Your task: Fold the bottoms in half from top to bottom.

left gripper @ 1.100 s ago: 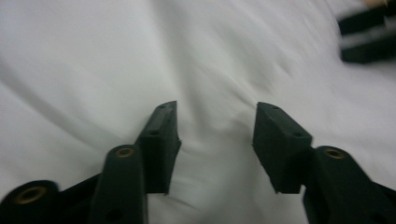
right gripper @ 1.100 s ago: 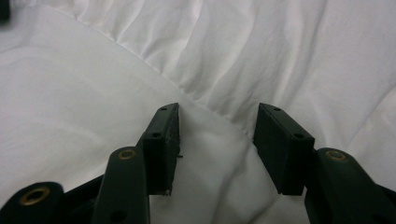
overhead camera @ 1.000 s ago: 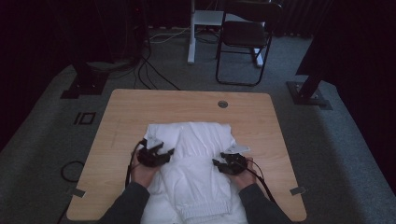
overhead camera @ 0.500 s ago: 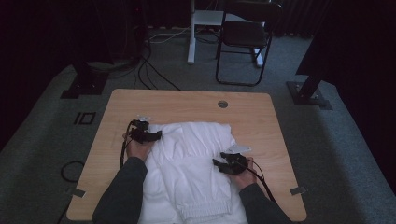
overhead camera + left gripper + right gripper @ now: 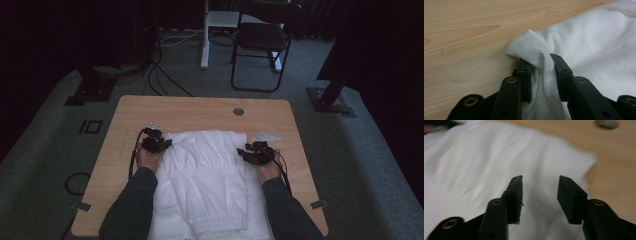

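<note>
A white garment [image 5: 205,172] lies folded on the wooden table [image 5: 200,106], its ribbed hem toward the near edge. My left gripper [image 5: 162,143] is at the garment's far left corner. In the left gripper view its jaws have just been closing and now pinch a bunched fold of that corner [image 5: 534,50], so the left gripper [image 5: 540,61] is shut on the cloth. My right gripper [image 5: 245,152] hovers at the garment's right edge near the far right corner. The right gripper [image 5: 540,185] stands open just above the white fabric [image 5: 474,170], nothing between its jaws.
A round cable hole [image 5: 238,111] sits in the table near its far edge. Bare wood flanks the garment on both sides. Beyond the table stand a black chair [image 5: 262,37], a white post [image 5: 205,35] and loose cables [image 5: 165,80] on the grey carpet.
My left hand slid from the garment's middle out to its far left corner and took hold of it. My right hand moved away from me along the right edge.
</note>
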Action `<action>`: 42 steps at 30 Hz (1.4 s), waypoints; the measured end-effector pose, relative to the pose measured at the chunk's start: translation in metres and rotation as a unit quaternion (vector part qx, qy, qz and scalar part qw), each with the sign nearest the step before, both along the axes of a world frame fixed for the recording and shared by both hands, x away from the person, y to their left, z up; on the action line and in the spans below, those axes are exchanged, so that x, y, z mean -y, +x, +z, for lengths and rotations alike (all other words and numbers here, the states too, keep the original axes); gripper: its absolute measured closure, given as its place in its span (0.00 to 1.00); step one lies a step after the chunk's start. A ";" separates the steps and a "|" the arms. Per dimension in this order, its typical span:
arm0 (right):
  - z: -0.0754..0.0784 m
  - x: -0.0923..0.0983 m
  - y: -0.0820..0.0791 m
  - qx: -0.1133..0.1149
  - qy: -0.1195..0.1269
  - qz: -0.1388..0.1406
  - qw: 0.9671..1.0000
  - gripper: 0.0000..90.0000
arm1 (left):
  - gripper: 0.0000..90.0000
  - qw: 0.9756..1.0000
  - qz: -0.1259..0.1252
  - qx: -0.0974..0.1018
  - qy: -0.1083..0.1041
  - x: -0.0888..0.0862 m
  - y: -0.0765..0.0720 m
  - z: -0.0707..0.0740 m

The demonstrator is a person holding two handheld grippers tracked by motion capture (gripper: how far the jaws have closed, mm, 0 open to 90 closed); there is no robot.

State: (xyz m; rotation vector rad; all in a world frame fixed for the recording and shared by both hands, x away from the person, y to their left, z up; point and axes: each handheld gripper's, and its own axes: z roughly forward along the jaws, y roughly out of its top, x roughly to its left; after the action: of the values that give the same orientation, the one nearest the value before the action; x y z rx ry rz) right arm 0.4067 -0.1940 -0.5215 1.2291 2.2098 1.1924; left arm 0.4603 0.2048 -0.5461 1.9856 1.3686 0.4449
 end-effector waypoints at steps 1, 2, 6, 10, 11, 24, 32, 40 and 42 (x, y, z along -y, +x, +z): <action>0.000 0.000 0.000 0.000 0.000 0.000 1.000 0.57 | 0.82 1.000 0.000 0.000 0.000 0.000 0.000 0.000; 0.003 0.002 0.019 -0.005 -0.011 -0.018 1.000 0.50 | 0.82 1.000 0.000 0.001 -0.001 0.000 0.000 0.000; -0.004 0.003 0.057 -0.039 0.006 -0.049 0.998 0.40 | 0.82 1.000 0.000 0.004 -0.007 -0.001 -0.001 -0.001; -0.018 0.004 0.080 -0.066 0.029 -0.070 0.995 0.37 | 0.82 1.000 0.000 0.007 -0.012 -0.002 -0.001 -0.002; -0.019 0.004 0.081 -0.067 0.031 -0.070 0.995 0.37 | 0.82 1.000 0.000 0.008 -0.013 -0.002 -0.001 -0.002; -0.030 -0.023 0.077 -0.062 -0.043 -0.028 0.997 0.59 | 0.82 1.000 0.003 0.007 -0.015 -0.002 -0.001 -0.002; -0.029 -0.017 0.078 -0.096 -0.006 -0.015 0.995 0.91 | 0.83 1.000 0.004 0.003 -0.021 -0.003 -0.001 -0.002; -0.024 0.001 0.079 -0.093 0.030 -0.027 0.995 0.94 | 0.88 0.999 0.012 -0.005 -0.052 -0.008 0.000 -0.003; -0.020 0.005 0.079 -0.086 0.036 -0.025 0.995 0.94 | 0.89 0.998 0.015 -0.005 -0.062 -0.011 0.001 -0.001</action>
State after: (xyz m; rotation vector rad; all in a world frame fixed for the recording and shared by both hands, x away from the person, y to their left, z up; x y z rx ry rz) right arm 0.4862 -0.1987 -0.5420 1.4572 2.2597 1.1960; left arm 0.4612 0.2157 -0.5467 1.8716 1.3994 0.3555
